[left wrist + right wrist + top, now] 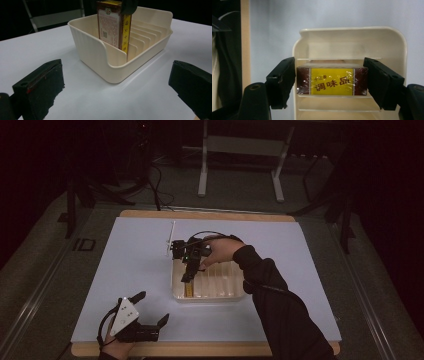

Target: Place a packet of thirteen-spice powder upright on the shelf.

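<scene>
On the near left of the table [100, 270] I am resting my left gripper [150, 307] on the pale sheet, its jaws standing wide with nothing between them. Further right, in the middle, the cream slotted tray [235, 295] is sitting on the sheet, and the box [332, 81] (brown ends, yellow label) is standing upright on edge in a slot at its left end. I am holding my right gripper [329, 81] down over that box, jaws flanking its two ends at a narrow gap, barely off or just grazing them.
</scene>
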A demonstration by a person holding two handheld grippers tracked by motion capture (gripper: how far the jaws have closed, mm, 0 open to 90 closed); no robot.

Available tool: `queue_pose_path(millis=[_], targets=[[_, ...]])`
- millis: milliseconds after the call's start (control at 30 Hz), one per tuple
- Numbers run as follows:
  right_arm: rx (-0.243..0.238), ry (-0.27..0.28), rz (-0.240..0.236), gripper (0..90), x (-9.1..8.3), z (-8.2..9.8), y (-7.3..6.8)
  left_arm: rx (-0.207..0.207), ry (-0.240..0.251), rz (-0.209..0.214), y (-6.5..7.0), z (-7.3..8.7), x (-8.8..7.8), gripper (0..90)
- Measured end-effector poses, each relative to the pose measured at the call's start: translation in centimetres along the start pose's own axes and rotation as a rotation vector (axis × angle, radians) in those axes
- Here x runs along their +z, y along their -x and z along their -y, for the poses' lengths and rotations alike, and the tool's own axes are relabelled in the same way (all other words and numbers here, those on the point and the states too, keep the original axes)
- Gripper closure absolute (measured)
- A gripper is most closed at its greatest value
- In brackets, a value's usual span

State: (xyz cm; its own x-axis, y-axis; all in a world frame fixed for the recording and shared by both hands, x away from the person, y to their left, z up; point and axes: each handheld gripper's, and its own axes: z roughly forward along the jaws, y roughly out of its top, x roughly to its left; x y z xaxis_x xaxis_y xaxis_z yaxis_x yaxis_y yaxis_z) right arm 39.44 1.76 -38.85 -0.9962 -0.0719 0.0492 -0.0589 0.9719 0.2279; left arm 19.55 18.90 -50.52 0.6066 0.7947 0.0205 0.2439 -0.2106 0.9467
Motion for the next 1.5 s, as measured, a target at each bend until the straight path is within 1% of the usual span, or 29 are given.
queue_pose_path(millis=[100,233,300,333,367,467,533,567,600,667,700,733,767,800,900,933,1000,1067,1100,1133,1167,1233,1267,1300,1333,1367,1433,1467,1500], targets=[[0.000,0.002,0.002,26.8,-0.2,0.1,-0.1,-0.002,0.000,0.000,0.0,0.0,0.1,0.0],[-0.001,0.017,0.005,25.7,-0.7,0.3,-0.2,-0.002,-0.001,0.000,0.0,0.0,0.1,0.0],[-0.003,0.023,0.014,24.7,-1.1,0.5,-0.4,-0.002,-0.002,-0.001,0.0,0.0,0.1,0.0],[0.003,0.039,0.012,23.2,-1.5,0.7,-0.4,-0.003,0.000,-0.001,0.0,0.0,0.1,0.0],[0.003,0.039,0.012,23.2,-1.5,0.7,-0.4,-0.001,-0.001,-0.001,0.0,0.0,0.1,0.0],[0.012,0.056,0.015,19.0,-2.2,1.0,-0.5,0.001,-0.003,0.000,0.0,0.0,0.1,0.0],[0.018,0.064,0.010,13.7,-2.5,1.3,-0.5,-0.001,-0.002,-0.001,0.0,0.0,0.1,0.0],[0.020,0.068,0.014,13.6,-2.9,1.7,-0.6,-0.001,-0.002,-0.001,0.0,0.0,0.1,0.0],[0.020,0.068,0.014,13.6,-2.9,1.7,-0.6,-0.001,-0.003,-0.001,0.0,0.0,0.1,0.0],[0.024,0.078,0.031,13.1,-3.2,2.1,-0.6,-0.003,-0.002,-0.001,0.0,0.0,0.1,0.0],[0.042,0.094,0.031,12.6,-3.7,2.5,-0.5,-0.003,-0.002,0.000,0.0,0.0,0.1,0.0],[0.042,0.094,0.031,12.6,-3.7,2.5,-0.5,-0.003,-0.003,0.000,0.0,0.0,0.1,0.0],[0.048,0.105,0.030,12.8,-3.9,2.7,-0.5,-0.002,-0.003,0.000,0.0,0.0,0.1,0.0],[0.067,0.111,0.028,13.4,-4.2,2.9,-0.5,-0.003,-0.002,-0.001,0.0,0.0,0.1,0.0],[0.092,0.127,0.046,13.8,-4.7,3.7,-0.4,-0.008,0.000,0.000,0.0,0.0,0.1,0.0],[0.102,0.134,0.040,13.8,-4.8,4.0,-0.4,-0.008,0.000,0.000,0.0,0.0,0.1,0.0],[0.126,0.145,0.054,13.7,-5.0,4.6,-0.3,-0.019,0.004,0.002,0.0,0.0,0.1,0.0],[0.144,0.157,0.071,13.5,-5.0,5.2,-0.3,-0.014,-0.001,0.001,0.0,0.0,0.1,0.0],[0.162,0.167,0.065,13.5,-5.0,5.9,-0.2,-0.014,-0.002,0.001,0.0,0.0,0.1,0.0],[0.162,0.167,0.065,13.5,-5.0,5.9,-0.2,-0.013,-0.001,0.001,0.0,0.0,0.1,0.0],[0.180,0.173,0.061,13.5,-4.9,6.6,-0.2,-0.014,-0.001,0.002,0.0,0.0,0.1,0.0],[0.184,0.173,0.058,13.5,-4.9,6.9,-0.2,-0.013,-0.002,0.003,0.0,0.0,0.1,0.0],[0.188,0.180,0.067,13.5,-4.8,7.3,-0.2,-0.013,-0.003,0.003,0.0,0.0,0.2,0.0],[0.200,0.181,0.066,13.5,-4.8,7.7,-0.3,-0.013,-0.003,0.003,0.0,0.0,0.2,0.0],[0.199,0.195,0.068,13.6,-4.7,8.1,-0.3,-0.014,-0.003,0.004,0.0,0.0,0.2,0.0],[0.211,0.207,0.086,13.7,-4.7,8.5,-0.4,-0.014,-0.004,0.004,0.0,0.0,0.2,0.0],[0.241,0.211,0.119,13.7,-4.6,9.4,-0.4,-0.015,-0.003,0.004,0.0,0.0,0.1,0.0],[0.261,0.225,0.141,14.2,-4.6,9.9,-0.4,-0.016,-0.002,0.004,0.0,0.0,0.1,0.0],[0.278,0.239,0.151,14.2,-4.7,10.4,-0.4,-0.016,-0.002,0.004,0.0,0.0,0.1,0.0]])
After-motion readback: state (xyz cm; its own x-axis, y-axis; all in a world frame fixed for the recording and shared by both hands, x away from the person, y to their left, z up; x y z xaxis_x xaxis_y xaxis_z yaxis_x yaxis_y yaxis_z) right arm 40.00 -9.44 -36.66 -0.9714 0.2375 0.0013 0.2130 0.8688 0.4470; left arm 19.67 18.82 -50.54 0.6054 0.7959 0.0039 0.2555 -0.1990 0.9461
